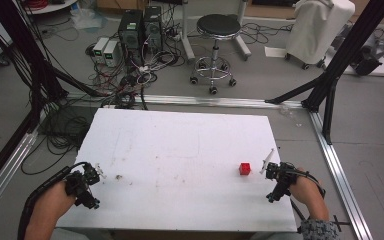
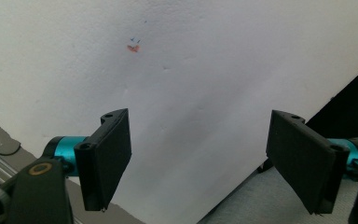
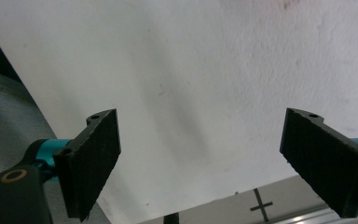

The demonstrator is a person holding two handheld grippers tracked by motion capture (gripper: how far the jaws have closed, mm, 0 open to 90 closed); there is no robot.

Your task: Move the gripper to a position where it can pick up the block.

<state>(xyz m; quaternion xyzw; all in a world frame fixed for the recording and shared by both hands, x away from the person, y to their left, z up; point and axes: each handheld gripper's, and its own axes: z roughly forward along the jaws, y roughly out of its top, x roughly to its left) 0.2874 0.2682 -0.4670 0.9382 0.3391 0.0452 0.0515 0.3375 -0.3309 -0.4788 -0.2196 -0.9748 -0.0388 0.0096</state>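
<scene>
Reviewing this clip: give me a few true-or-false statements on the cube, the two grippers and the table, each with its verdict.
1. The red cube sits on the white table nearer the right gripper than the left gripper. True.
2. The right gripper is shut on the cube. False: in the right gripper view its jaws stand wide apart with nothing between them.
3. The left gripper is open. True.
4. The cube is stacked on a second block. False: it rests alone on the tabletop.
5. A black stool stands on the floor beyond the table. True.
</scene>
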